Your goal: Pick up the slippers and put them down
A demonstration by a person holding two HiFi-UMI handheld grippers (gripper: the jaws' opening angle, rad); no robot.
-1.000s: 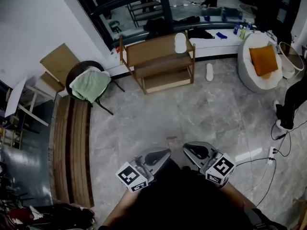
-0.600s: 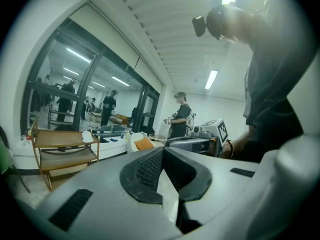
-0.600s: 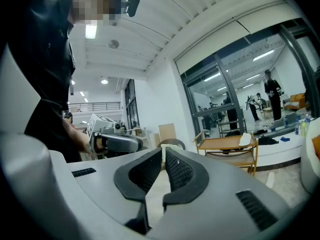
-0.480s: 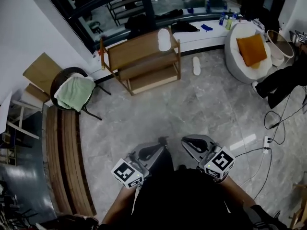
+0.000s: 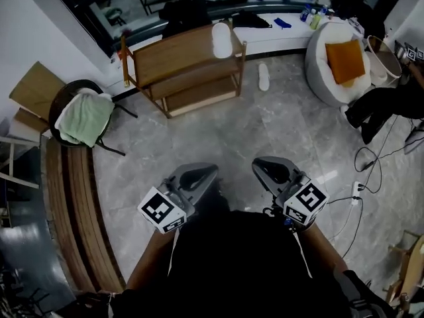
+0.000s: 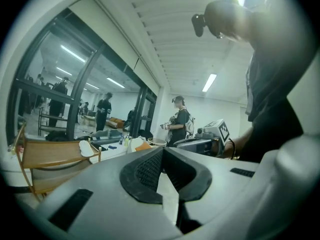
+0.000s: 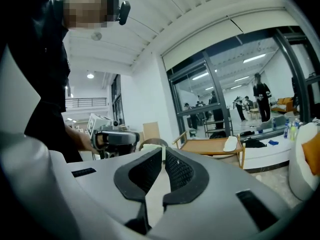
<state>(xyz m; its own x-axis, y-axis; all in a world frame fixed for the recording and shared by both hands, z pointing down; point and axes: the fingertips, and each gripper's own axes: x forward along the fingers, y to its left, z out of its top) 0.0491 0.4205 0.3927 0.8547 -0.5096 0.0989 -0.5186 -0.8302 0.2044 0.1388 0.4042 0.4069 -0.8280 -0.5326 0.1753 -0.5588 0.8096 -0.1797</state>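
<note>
One white slipper (image 5: 221, 40) lies on top of the wooden shelf (image 5: 173, 59) at the far side of the room. A second white slipper (image 5: 264, 76) lies on the grey floor just right of the shelf. My left gripper (image 5: 202, 173) and right gripper (image 5: 265, 167) are held side by side close to my body, well short of both slippers. Both are shut with nothing between the jaws. The left gripper view shows the shelf-top slipper (image 6: 86, 148) small and far off, past the shut jaws. In the right gripper view the same slipper (image 7: 230, 143) rests on the shelf (image 7: 210, 147).
A round chair with a green towel (image 5: 82, 118) stands left of the shelf. A white beanbag with an orange cushion (image 5: 343, 61) sits at the right, with a seated person (image 5: 391, 101) beside it. Cables and a power strip (image 5: 358, 185) lie on the floor at right. Wooden planks (image 5: 66, 197) run along the left.
Both grippers and the head camera have moved forward toward the shelf. The shelf and slippers now sit further left in the picture. The jaws stayed shut.
</note>
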